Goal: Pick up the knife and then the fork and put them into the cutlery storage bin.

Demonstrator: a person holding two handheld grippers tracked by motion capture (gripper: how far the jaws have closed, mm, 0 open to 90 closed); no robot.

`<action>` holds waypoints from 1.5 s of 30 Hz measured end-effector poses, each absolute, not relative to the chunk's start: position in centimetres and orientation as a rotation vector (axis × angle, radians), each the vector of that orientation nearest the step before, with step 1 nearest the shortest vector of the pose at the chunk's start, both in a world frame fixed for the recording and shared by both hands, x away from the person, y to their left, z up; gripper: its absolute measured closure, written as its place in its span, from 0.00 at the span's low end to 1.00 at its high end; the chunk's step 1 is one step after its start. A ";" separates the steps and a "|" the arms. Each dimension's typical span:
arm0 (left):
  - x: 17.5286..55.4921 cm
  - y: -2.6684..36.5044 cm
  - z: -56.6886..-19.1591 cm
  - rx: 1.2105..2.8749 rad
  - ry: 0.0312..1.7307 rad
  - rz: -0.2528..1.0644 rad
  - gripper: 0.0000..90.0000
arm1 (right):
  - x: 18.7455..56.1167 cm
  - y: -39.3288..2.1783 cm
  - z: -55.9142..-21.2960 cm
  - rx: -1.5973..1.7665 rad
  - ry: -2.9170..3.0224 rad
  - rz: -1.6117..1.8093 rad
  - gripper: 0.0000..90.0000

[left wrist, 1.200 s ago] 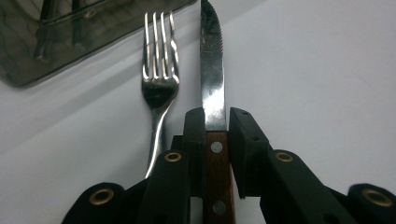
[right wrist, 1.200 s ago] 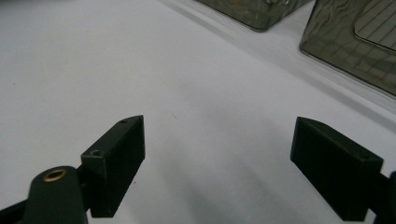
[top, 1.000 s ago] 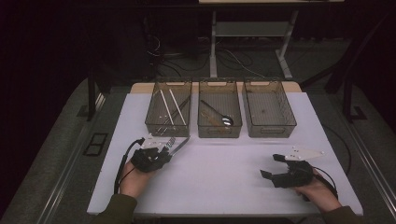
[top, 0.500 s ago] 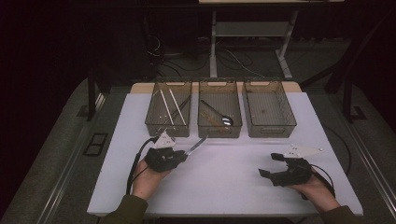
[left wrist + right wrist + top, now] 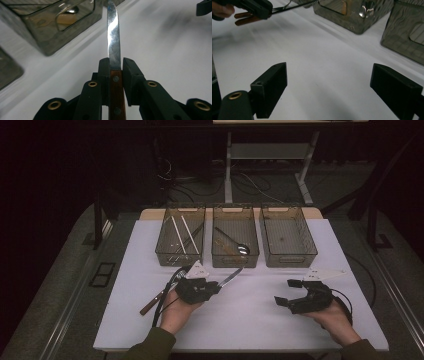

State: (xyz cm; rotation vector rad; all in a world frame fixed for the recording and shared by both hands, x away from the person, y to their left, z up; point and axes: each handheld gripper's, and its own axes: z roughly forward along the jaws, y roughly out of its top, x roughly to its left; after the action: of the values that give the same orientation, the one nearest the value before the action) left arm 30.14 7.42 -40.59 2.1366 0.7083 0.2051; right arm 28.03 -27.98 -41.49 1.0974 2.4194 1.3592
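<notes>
On a white table (image 5: pixel 250 320) before three clear bins, the left gripper (image 5: pixel 216 286) is clenched on a wooden-handled steak knife (image 5: pixel 231 277), its pads pinching the knife where the handle meets the serrated blade (image 5: pixel 113 37), as the left gripper view shows. From above, the knife is off the tabletop, its blade tip aimed up and right toward the middle bin (image 5: pixel 235 242) and its brown handle trailing down-left past the hand. The pick-up looks done; the drop into a bin is yet to come. The left bin (image 5: pixel 181 240) already holds several long thin utensils, pale and dark, and the middle bin holds a spoon (image 5: pixel 242 249) and what seems another piece, too dim to name. The right bin (image 5: pixel 287 236) appears empty, so it may be the knife's destination, though that is a guess. The right gripper (image 5: pixel 290 292) sits near the table's right side, well apart from the knife, its jaws having just been opening and now standing wide with nothing between them. No other loose cutlery is visible on the table, so this may be the last item to sort.
</notes>
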 end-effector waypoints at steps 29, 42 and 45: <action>30.0 2.7 -39.8 2.059 0.622 0.223 0.85 | 31.3 -23.2 -41.3 1.221 2.343 1.663 0.26; 29.5 1.7 -40.1 2.074 0.577 0.205 0.85 | 31.6 -22.8 -41.3 1.238 2.323 1.777 0.62; 29.5 1.6 -40.1 2.070 0.570 0.203 0.85 | 31.6 -22.9 -41.1 1.221 2.303 1.808 0.71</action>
State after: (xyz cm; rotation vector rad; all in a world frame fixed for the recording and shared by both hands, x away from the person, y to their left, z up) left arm 29.50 1.56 -40.10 2.0700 0.5701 0.2032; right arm 31.57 -22.91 -41.12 1.2206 2.3031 1.8083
